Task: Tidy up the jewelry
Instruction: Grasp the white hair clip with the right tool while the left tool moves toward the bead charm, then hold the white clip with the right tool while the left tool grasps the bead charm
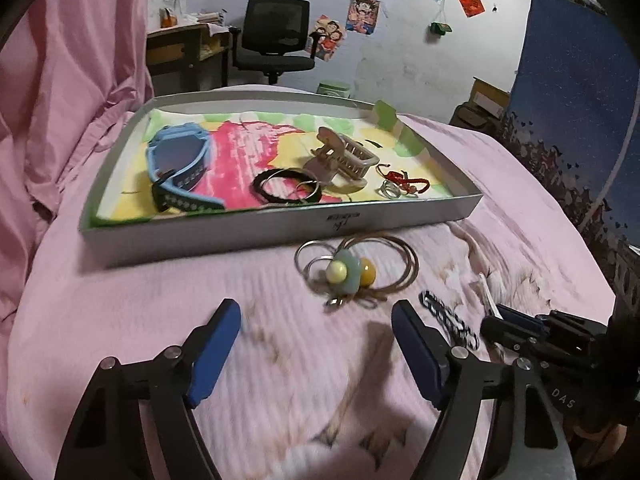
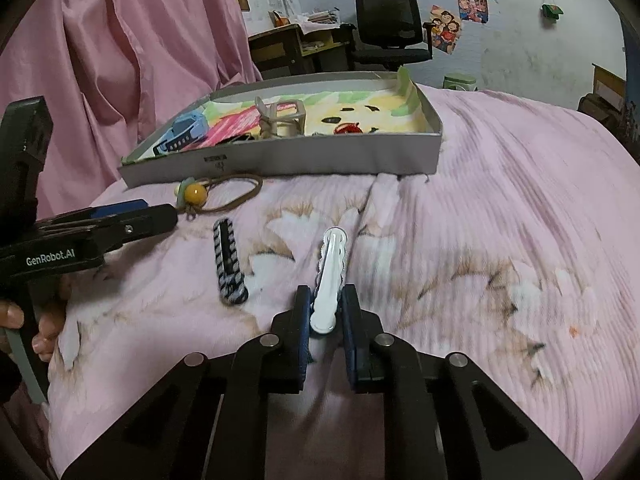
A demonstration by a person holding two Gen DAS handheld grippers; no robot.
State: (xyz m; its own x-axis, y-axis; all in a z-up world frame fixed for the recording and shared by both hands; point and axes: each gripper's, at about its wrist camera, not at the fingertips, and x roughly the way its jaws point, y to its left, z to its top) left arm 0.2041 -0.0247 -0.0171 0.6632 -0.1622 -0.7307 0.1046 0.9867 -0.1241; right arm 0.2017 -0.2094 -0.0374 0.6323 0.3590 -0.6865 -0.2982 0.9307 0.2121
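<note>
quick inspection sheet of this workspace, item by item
surface: pink quilted bedspread, rumpled.
job's things: white hair clip, black-and-white clip and beaded hair tie with rings lie on the bedspread; grey box tray holds blue watch, beige claw clip, black band, red string piece.
clutter: nothing seen.
grippers: left gripper open, empty; right gripper shut on the white hair clip.
cables: nothing seen.
surroundings: pink curtain, office chair, desk, wall posters.
</note>
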